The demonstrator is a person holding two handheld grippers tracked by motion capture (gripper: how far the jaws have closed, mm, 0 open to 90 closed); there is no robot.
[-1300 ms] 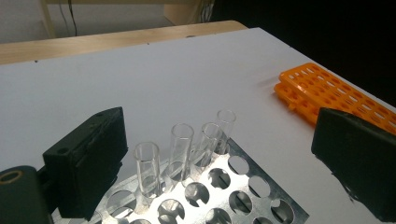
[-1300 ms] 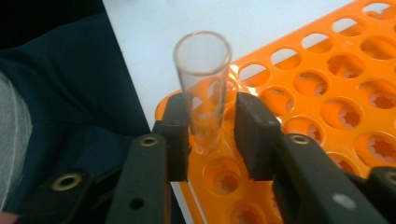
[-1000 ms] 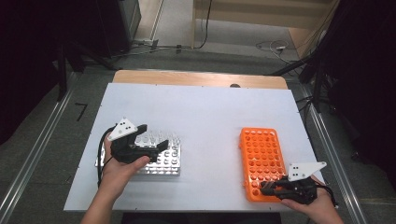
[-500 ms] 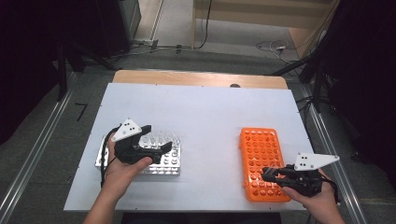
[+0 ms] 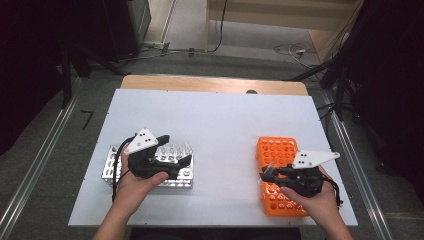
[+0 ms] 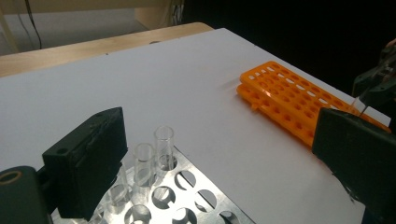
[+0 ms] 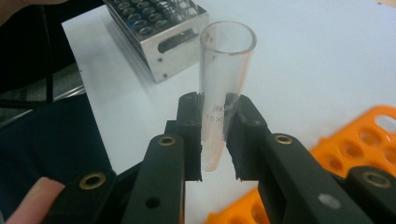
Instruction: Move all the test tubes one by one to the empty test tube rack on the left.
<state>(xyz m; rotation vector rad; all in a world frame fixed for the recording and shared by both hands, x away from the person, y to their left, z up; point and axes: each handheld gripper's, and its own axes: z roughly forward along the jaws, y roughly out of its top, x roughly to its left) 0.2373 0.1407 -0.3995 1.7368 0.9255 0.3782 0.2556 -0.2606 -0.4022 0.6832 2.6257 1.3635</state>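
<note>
Over orange rack [image 5: 281, 177]: right gripper [image 7: 218, 133] clamps clear tube [image 7: 223, 88] mid-length, likely for transfer. Left of orange rack: left gripper [image 5: 172, 150], jaws wide open, empty, above metal rack [image 5: 112, 167] holding tubes.

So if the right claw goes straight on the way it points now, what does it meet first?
Probably the metal rack. The right claw, shut on a clear tube, points across bare white table toward it; depth is hard to judge.
</note>
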